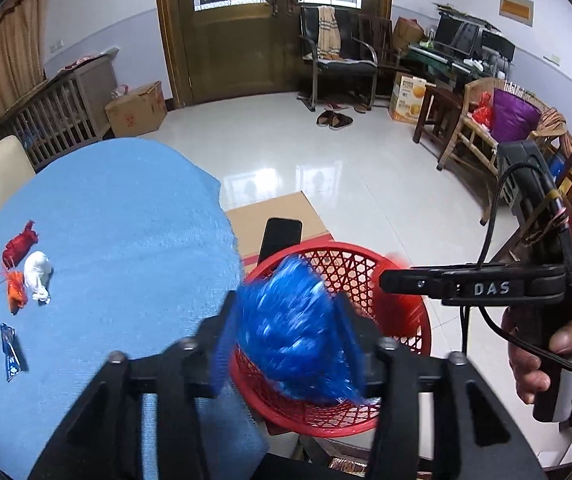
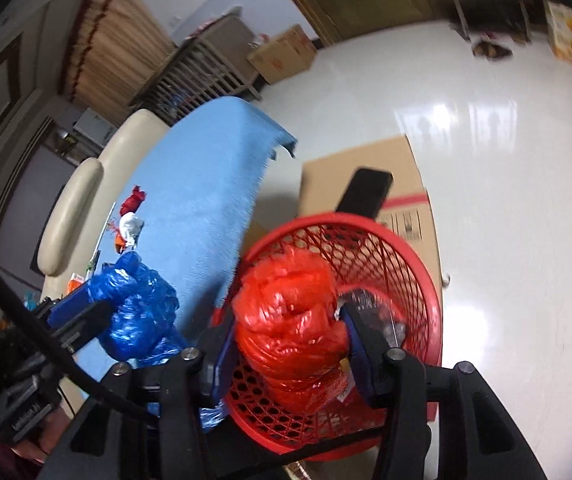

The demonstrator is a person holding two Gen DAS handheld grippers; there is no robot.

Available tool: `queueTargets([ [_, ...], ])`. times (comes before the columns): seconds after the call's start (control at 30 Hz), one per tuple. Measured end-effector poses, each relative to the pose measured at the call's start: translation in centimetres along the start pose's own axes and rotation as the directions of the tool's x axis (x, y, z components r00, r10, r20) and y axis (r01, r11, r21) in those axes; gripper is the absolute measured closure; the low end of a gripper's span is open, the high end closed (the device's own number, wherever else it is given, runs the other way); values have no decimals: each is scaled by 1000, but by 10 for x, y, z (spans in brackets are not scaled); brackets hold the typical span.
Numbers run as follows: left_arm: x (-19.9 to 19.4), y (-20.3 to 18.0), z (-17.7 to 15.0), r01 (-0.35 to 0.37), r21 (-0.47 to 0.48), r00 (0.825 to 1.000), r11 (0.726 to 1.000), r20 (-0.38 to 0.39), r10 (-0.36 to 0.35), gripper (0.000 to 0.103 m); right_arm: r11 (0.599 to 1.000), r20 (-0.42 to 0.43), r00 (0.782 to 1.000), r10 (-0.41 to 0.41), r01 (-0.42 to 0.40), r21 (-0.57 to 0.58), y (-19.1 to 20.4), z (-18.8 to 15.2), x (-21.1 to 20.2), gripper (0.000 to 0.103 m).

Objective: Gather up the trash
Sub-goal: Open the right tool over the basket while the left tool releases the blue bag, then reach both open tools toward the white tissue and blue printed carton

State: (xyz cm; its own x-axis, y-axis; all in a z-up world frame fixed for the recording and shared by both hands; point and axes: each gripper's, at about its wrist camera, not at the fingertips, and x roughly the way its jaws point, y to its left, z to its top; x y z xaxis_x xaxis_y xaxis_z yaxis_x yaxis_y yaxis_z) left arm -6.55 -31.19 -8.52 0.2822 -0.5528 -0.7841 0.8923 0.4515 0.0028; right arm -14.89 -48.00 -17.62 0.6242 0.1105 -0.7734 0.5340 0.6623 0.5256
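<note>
A crumpled blue plastic bag [image 1: 290,328], blurred, hangs between the spread fingers of my left gripper [image 1: 288,320] above the red mesh basket [image 1: 326,246]; the pads do not seem to pinch it. My right gripper [image 2: 290,332] is shut on a crumpled red plastic bag [image 2: 286,304] over the same basket [image 2: 326,218], both pads touching it. In the right wrist view the left gripper [image 2: 125,308] and its blue bag [image 2: 141,312] are at the left, beside the basket. The right gripper [image 1: 390,280] reaches over the basket from the right, held by a hand [image 1: 546,352].
The blue-clothed table [image 1: 125,220] left of the basket carries a red wrapper [image 1: 19,244], a white wad [image 1: 37,272], an orange scrap [image 1: 15,290] and a blue foil wrapper [image 1: 11,352]. The basket stands by a cardboard box [image 1: 286,208] with a black slab [image 1: 281,236] on it. Chairs line the far wall.
</note>
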Motion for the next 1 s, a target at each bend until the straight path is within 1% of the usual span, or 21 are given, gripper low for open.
queueTargets([
  [0.03, 1, 0, -1, -8, -1, 1000, 1000, -2, 8, 37, 1000, -4, 1000, 5, -5, 14, -1, 0, 1, 45],
  [0.13, -2, 6, -4, -27, -3, 1000, 1000, 1, 27, 37, 999, 1, 1000, 8, -8, 32, -3, 2, 1, 43],
  [0.27, -16, 24, -11, -60, -26, 998, 998, 12, 60, 37, 1000, 20, 1000, 1, -1, 6, 7, 4, -3, 43],
  [0.4, -37, 53, -23, -118, -88, 992, 989, 26, 120, 36, 999, 33, 999, 25, -24, -27, 28, 8, -2, 43],
  [0.47, -51, 69, -30, -153, -122, 986, 981, 39, 159, 36, 998, 32, 998, 54, -53, -35, 44, 10, 1, 43],
  [0.53, -64, 87, -40, -211, -148, 974, 966, 49, 220, 33, 995, 35, 996, 84, -82, -48, 60, 11, 5, 43],
  [0.6, -80, 105, -53, -270, -181, 957, 946, 56, 284, 32, 991, 35, 993, 116, -113, -77, 82, 12, 9, 43],
  [0.67, -93, 123, -67, -316, -217, 941, 924, 57, 335, 31, 982, 22, 989, 150, -146, -118, 109, 12, 15, 43],
  [0.73, -107, 144, -85, -359, -256, 922, 898, 50, 383, 31, 974, 10, 986, 167, -163, -157, 131, 10, 20, 43],
  [0.83, -123, 173, -113, -435, -312, 885, 844, 23, 465, 30, 955, -14, 981, 193, -191, -226, 169, 4, 29, 43],
  [0.93, -133, 200, -133, -491, -363, 853, 792, -16, 522, 30, 939, -37, 977, 210, -212, -270, 198, -1, 38, 43],
  [1.0, -137, 220, -147, -539, -392, 823, 745, -60, 564, 30, 931, -53, 975, 216, -222, -291, 214, -4, 46, 43],
])
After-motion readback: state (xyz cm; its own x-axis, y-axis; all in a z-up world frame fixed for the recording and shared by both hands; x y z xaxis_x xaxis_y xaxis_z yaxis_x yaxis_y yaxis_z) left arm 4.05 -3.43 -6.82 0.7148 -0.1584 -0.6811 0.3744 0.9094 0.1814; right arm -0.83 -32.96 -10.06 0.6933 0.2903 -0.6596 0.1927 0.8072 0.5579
